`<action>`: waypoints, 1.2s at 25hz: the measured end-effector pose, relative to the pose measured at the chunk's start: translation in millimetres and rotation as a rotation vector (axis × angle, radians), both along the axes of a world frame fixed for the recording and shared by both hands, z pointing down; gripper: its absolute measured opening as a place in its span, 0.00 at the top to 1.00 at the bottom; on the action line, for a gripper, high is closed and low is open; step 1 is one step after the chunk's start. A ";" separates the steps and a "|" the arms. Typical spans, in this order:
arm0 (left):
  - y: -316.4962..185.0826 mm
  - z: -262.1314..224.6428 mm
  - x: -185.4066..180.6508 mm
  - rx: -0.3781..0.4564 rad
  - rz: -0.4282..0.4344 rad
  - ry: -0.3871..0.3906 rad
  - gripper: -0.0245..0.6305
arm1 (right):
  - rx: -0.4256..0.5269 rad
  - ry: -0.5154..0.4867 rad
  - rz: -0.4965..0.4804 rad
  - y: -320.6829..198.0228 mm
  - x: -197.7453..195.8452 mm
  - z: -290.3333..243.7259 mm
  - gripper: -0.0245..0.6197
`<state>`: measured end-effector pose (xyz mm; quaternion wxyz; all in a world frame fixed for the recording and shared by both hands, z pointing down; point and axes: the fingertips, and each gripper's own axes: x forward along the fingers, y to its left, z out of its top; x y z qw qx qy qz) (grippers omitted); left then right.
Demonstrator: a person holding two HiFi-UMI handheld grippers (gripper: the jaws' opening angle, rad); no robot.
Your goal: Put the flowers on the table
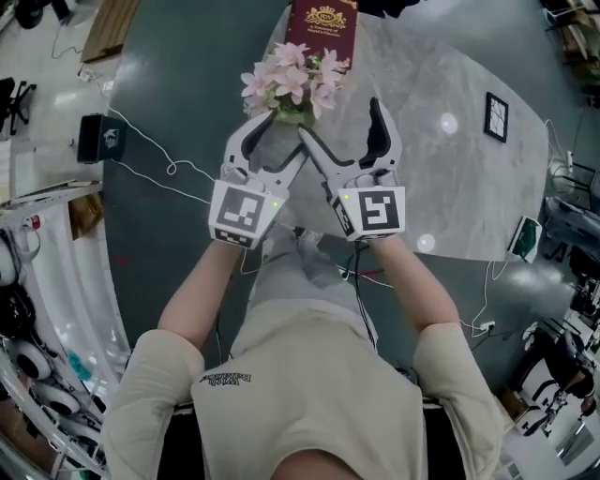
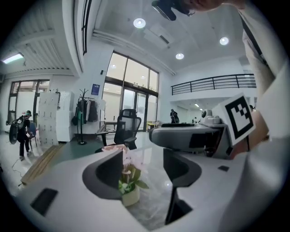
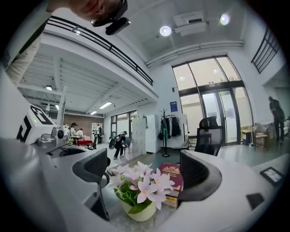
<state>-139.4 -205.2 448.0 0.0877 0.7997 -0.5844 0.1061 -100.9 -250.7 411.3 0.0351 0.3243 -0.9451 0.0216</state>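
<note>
Your right gripper [image 3: 145, 168] has its jaws spread wide, and the flowers [image 3: 140, 183] stand between them in a small pale pot [image 3: 138, 213]; neither jaw appears to touch pot or petals. Your left gripper [image 2: 142, 158] is also spread and holds nothing. From its own view the flowers [image 2: 129, 181] sit just inside its left jaw, low and close in.

In the head view both grippers, left [image 1: 277, 131] and right [image 1: 339, 122], converge on the flowers [image 1: 292, 80] with their inner fingers crossing just below the blooms. The pot rests on the marble table [image 1: 441, 178], near its edge on your side, and a red book [image 1: 322, 23] lies just behind it.

With the pot standing upright on the table and nothing gripping it, the placing looks as good as done, and the step in hand seems to be the let-go.

What comes next calls for a clean pull-back. Keep both sets of jaws wide and draw them straight toward yourself, low petals cleared first. Mind the crossed fingers: separate the grippers sideways only after they are clear of the pot, since a nudge this near the edge could tip it off.
</note>
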 end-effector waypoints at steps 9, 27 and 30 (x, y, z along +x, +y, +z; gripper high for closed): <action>-14.7 -97.8 29.5 0.142 0.062 -0.030 0.71 | 0.099 -0.020 0.069 -9.2 48.5 -80.5 0.36; 22.4 -212.1 99.0 0.279 0.117 -0.005 0.94 | 0.144 -0.083 0.180 40.7 139.4 -181.0 0.72; 33.3 -212.6 102.4 0.284 0.102 0.004 0.95 | 0.164 -0.145 0.208 53.8 153.1 -193.6 0.83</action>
